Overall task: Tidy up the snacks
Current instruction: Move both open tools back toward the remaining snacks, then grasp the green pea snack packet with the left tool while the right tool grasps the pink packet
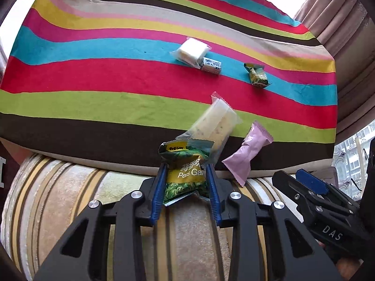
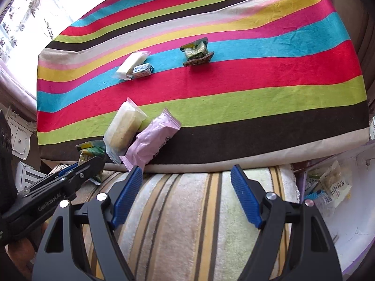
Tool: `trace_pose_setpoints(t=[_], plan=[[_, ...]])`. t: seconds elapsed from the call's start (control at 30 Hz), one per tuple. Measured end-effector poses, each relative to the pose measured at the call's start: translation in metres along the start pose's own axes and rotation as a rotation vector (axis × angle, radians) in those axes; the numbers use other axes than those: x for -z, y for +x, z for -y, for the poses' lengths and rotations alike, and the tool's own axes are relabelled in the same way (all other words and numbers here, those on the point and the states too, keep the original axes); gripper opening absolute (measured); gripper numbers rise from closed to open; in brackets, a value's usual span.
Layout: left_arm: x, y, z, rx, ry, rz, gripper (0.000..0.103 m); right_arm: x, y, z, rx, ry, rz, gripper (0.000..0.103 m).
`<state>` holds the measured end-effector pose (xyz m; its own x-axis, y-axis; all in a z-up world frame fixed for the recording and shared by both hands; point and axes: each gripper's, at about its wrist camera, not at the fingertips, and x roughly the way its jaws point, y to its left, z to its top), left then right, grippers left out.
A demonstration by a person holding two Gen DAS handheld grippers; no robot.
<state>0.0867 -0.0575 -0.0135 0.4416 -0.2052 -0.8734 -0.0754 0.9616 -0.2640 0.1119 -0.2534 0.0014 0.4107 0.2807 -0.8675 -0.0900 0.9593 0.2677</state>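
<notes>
Left tongs (image 1: 186,182) pinch a green pea packet (image 1: 185,171) between their blue pads, held over the striped cushion edge (image 1: 187,234) at 6 o'clock. Right tongs (image 2: 186,194) are spread wide, gripping nothing. On the striped cloth (image 1: 93,75), a clear-wrapped pale bar (image 1: 216,124) and a pink packet (image 1: 246,154) lie just beside each other at its near edge, at 5 o'clock. Toward 1 o'clock rest a white block packet (image 1: 191,51) touching a small blue-and-white packet (image 1: 211,65), with a second green packet (image 1: 256,76) apart at 2 o'clock.
</notes>
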Motion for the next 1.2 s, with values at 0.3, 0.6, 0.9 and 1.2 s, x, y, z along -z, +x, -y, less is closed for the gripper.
trace_pose_setpoints(t=[0.3,0.6,0.9,1.2], plan=[[-0.003,-0.022,-0.046,-0.173,-0.018,0.072,0.031,-0.019,0.023,-0.029,0.042,-0.023,-0.021,0.078],[-0.004,-0.032,-0.083,-0.257,-0.042,0.109,0.031,-0.027,0.041,-0.043,0.103,-0.06,-0.047,0.078],[-0.001,-0.031,-0.086,-0.247,-0.054,0.114,0.031,-0.034,0.054,-0.053,0.141,-0.1,-0.049,0.056],[0.001,-0.033,-0.077,-0.269,-0.012,0.132,0.031,-0.032,0.047,-0.053,0.102,-0.101,-0.021,0.043]])
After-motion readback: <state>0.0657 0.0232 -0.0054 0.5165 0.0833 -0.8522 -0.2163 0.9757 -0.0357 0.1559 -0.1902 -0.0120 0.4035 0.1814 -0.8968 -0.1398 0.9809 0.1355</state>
